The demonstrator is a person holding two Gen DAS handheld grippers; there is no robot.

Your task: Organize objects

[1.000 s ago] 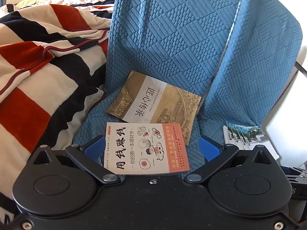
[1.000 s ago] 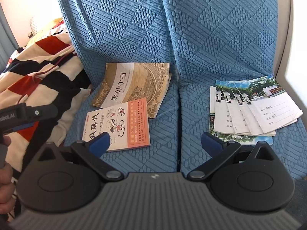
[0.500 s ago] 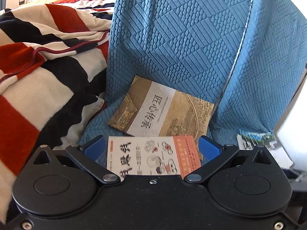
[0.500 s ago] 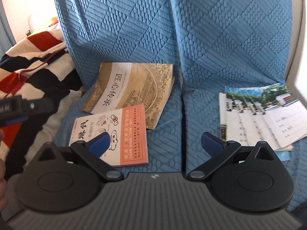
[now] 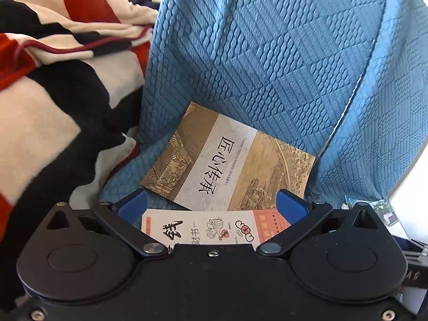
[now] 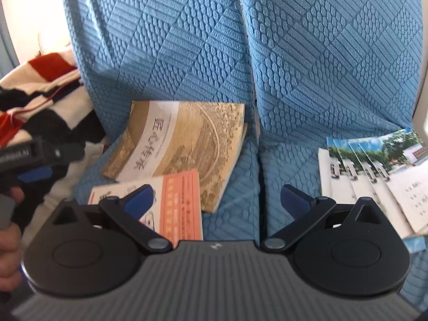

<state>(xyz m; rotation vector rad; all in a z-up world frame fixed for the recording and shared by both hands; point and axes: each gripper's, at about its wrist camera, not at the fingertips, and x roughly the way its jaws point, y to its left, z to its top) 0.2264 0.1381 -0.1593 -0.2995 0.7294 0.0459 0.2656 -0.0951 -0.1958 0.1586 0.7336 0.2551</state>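
The left gripper [image 5: 211, 208] is hanging wide open just over the near end of the white and orange booklet [image 5: 214, 228], one blue finger on each side of it, nothing held. That booklet is lying flat on the blue sofa seat [image 6: 235, 214], its far edge tucked just under or against the brown book [image 5: 227, 165]; which one overlaps is hard to tell. The brown book is resting behind the booklet, its far edge up against the sofa back. The right gripper [image 6: 215, 200] is also spread open and empty, hovering over the seam to the right of the booklet. Further right of the booklet, on the next cushion, a fan of photo leaflets [image 6: 374, 171] is lying spread out. A striped blanket [image 5: 53, 107] is bunching up to the left of the booklet.

The booklet is looking thin, light and floppy, with a smooth, probably slippery cover. Pinching it by a free edge or corner seems best, as the soft cushion should give under a finger. The brown book is looking thicker and stiffer, better taken along its spine or long side.
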